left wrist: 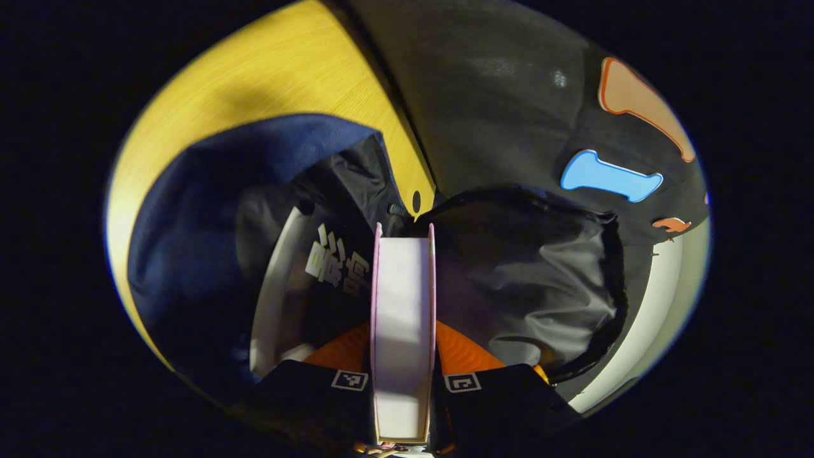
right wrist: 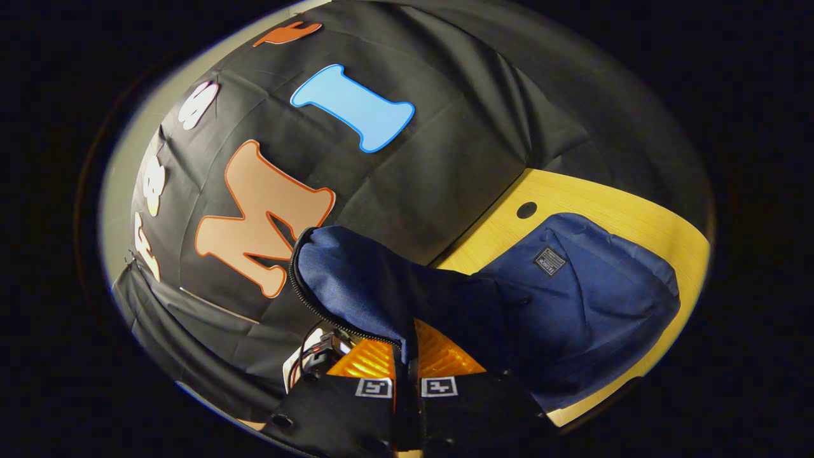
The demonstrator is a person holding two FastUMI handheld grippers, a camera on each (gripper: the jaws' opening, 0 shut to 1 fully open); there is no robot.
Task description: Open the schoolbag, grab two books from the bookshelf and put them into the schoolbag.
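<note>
Schoolbag interior dim, book half-swallowed, seemingly.

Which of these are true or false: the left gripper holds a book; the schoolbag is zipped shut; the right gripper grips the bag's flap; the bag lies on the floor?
1. The left gripper holds a book. True.
2. The schoolbag is zipped shut. False: it gapes open, lining showing.
3. The right gripper grips the bag's flap. True.
4. The bag lies on the floor. False: it lies on a wooden table.
</note>
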